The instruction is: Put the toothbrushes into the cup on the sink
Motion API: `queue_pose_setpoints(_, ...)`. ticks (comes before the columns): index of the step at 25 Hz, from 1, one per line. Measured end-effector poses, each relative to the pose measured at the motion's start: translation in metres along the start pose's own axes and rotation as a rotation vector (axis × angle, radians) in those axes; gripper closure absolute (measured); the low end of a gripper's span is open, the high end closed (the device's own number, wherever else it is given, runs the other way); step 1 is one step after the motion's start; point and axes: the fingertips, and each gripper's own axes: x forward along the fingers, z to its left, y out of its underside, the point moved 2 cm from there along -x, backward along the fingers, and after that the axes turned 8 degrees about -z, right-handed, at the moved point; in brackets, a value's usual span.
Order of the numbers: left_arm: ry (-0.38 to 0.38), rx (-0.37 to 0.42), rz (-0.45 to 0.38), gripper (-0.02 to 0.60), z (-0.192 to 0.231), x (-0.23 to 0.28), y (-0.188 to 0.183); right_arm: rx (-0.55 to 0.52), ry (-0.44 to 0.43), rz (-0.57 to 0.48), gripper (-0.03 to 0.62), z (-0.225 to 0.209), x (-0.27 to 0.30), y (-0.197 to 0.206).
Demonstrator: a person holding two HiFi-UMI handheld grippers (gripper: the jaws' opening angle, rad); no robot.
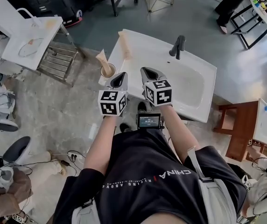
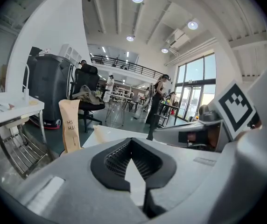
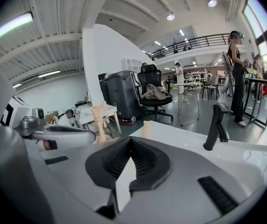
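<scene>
**Hazard: upsetting the cup on the second pick**

We are holding the left gripper (image 2: pixel 131 141) and the right gripper (image 3: pixel 130 139) clenched and empty, side by side over the near rim of the sink (image 1: pixel 194 87). One paper-wrapped toothbrush (image 1: pixel 103 59) is standing in the cup (image 1: pixel 108 72) at the sink's left edge. The second toothbrush (image 1: pixel 124 45) is lying on the rim beyond it, left of the faucet (image 1: pixel 178 45). We are judging two risks. Reaching past the cup may knock it off the edge, and a shallow pinch on the paper sleeve may let the second toothbrush slip.
</scene>
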Motion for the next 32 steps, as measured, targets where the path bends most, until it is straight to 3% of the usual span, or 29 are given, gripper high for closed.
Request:
queue_pose_setpoints(13,-0.169,-0.053,-0.024,0.575,0.028,0.077,-0.028,0.000,-0.083,0.091,0.583,-0.052,0.102,-0.029)
queue_pose_setpoints(25,-0.393,-0.151,0.023,0.575,0.067,0.146,0.014,0.019,-0.207,0.249,0.531,-0.090,0.226,0.007)
queue_pose_setpoints(32,-0.455,-0.187,0.035,0.575,0.084,0.155,0.028,0.016,-0.234,0.319,0.482,-0.092,0.278,0.027)
